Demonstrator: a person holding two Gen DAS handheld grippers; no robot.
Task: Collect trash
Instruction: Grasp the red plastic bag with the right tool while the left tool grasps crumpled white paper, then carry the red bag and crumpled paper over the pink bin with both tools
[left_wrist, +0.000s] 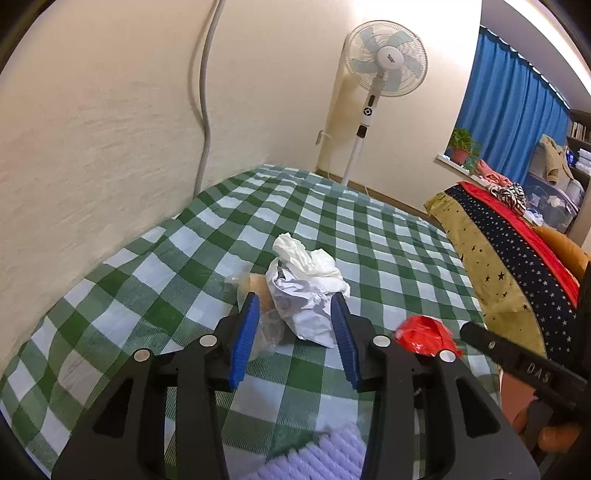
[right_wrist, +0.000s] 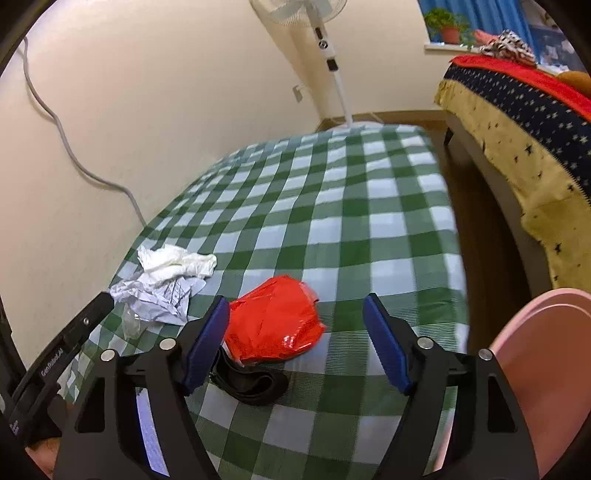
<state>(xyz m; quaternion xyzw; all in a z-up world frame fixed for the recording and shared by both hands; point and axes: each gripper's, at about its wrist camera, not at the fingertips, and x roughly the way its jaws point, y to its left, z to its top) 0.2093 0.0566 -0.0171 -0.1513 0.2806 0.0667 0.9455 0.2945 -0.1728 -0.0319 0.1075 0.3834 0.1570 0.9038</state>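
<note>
A crumpled white paper ball (left_wrist: 306, 310) lies on the green checked tablecloth (left_wrist: 388, 258), with a white tissue (left_wrist: 306, 254) resting on its far side and clear plastic wrap (left_wrist: 267, 328) at its left. My left gripper (left_wrist: 295, 301) is open around the paper; the right pad is at its edge and the left pad stands clear. A red crinkled wrapper (right_wrist: 273, 321) lies between the wide-open fingers of my right gripper (right_wrist: 293, 304), close to the left pad. It partly covers a black strap (right_wrist: 255, 384). The paper (right_wrist: 159, 299) also shows at left in the right wrist view.
The cream wall (left_wrist: 110, 147) with a grey cable (left_wrist: 205, 110) borders the table's left side. A standing fan (left_wrist: 384, 59) is behind its far end. A bed with a starred blanket (right_wrist: 524, 122) lies across a narrow gap at right. A pink plastic object (right_wrist: 546, 369) is near right.
</note>
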